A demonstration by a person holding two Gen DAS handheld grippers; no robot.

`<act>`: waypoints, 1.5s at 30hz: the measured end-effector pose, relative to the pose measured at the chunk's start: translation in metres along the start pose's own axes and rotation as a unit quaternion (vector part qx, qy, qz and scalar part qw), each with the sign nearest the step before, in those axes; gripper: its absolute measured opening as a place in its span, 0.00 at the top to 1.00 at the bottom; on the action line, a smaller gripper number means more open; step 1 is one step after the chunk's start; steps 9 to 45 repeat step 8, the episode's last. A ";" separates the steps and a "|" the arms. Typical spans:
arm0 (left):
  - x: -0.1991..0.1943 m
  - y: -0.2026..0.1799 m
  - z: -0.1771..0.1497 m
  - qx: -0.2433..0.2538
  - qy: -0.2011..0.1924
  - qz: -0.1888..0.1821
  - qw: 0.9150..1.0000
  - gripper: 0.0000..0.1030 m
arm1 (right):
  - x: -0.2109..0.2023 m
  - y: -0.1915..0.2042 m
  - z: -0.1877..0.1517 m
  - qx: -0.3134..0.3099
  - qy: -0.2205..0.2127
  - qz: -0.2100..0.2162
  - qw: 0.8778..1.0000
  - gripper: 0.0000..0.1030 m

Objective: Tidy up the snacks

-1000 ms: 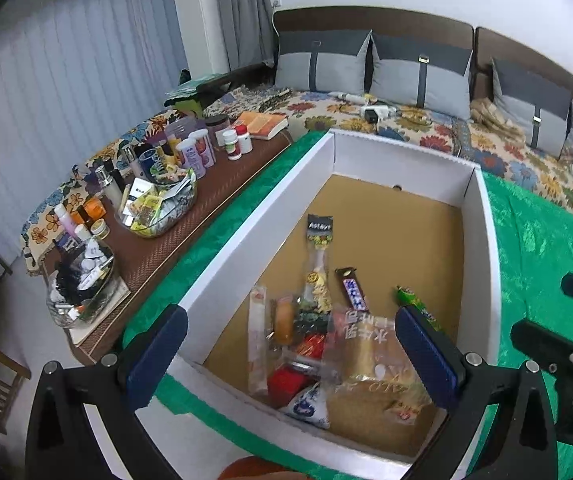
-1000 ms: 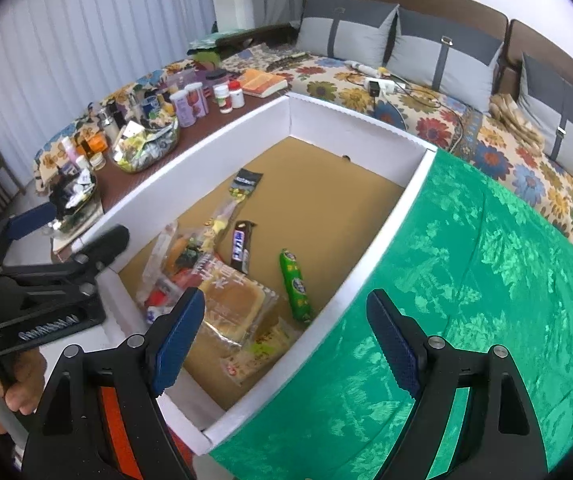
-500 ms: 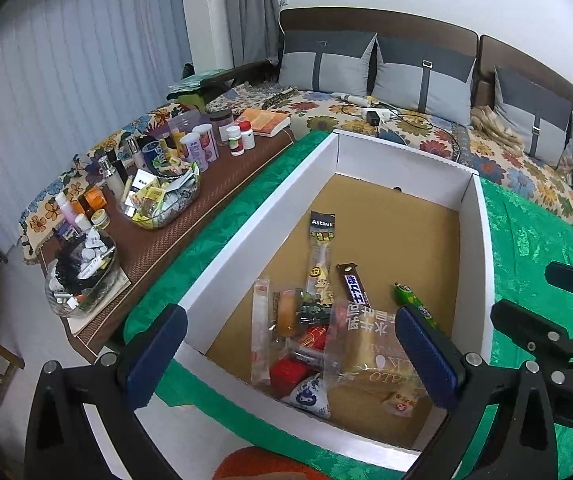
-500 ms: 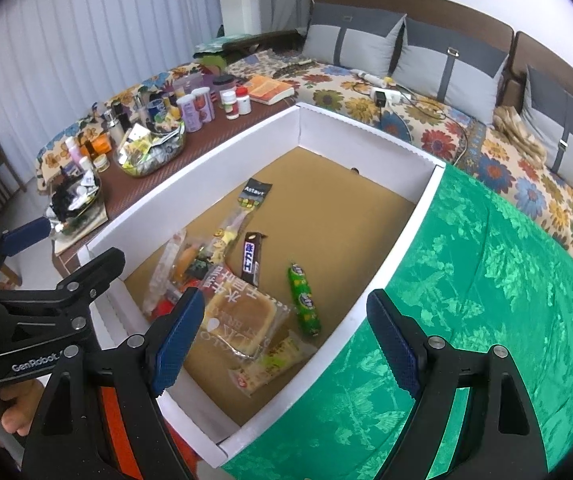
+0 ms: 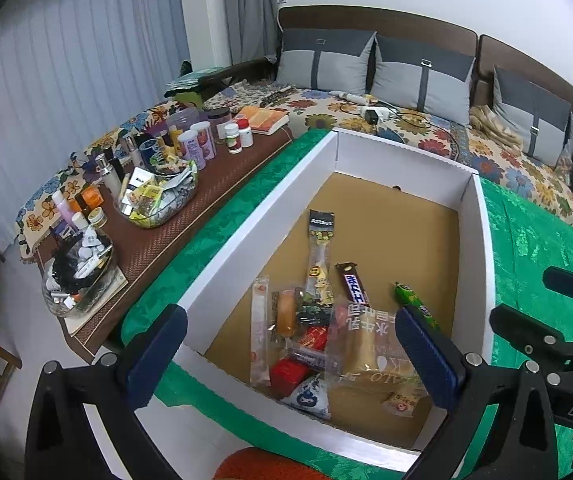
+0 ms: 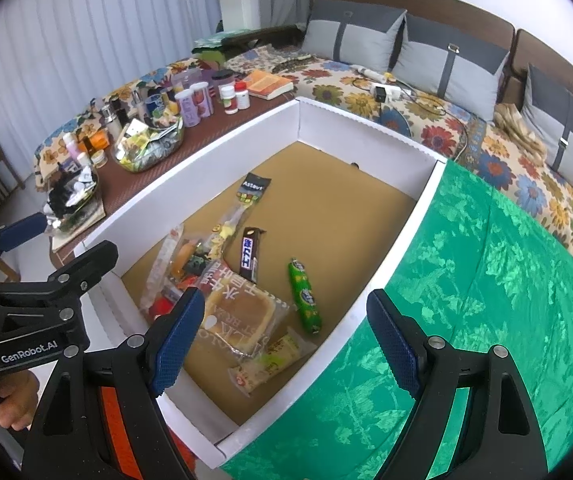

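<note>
While both claws, left claw [image 5: 286,352] and right claw [image 6: 286,340], hang spread wide and empty, the snacks [image 5: 318,332] lie heaped at the near end of a white box [image 6: 398,236] on green cloth [image 6: 486,280] (a cluttered brown worktop [image 5: 206,200] alongside, cushioned sofa [image 5: 406,68] behind).

My left hand-held gripper [image 5: 286,352] hangs with jaws spread wide, gripping nothing. My right hand-held gripper [image 6: 290,338] sits beside it, likewise wide apart and empty, both tilted downward.
</note>
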State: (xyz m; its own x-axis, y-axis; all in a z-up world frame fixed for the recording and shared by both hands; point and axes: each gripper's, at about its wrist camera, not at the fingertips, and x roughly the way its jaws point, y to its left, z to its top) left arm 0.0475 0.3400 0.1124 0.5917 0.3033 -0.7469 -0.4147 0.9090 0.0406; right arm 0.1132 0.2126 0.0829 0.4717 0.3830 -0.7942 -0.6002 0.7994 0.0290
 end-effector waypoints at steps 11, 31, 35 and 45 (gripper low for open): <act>-0.004 -0.004 -0.001 -0.010 -0.001 -0.024 1.000 0.00 | 0.001 -0.003 -0.002 0.001 0.001 0.001 1.000 0.17; -0.004 -0.004 -0.001 -0.010 -0.001 -0.024 1.000 0.00 | 0.001 -0.003 -0.002 0.001 0.001 0.001 1.000 0.17; -0.004 -0.004 -0.001 -0.010 -0.001 -0.024 1.000 0.00 | 0.001 -0.003 -0.002 0.001 0.001 0.001 1.000 0.17; -0.004 -0.004 -0.001 -0.010 -0.001 -0.024 1.000 0.00 | 0.001 -0.003 -0.002 0.001 0.001 0.001 1.000 0.17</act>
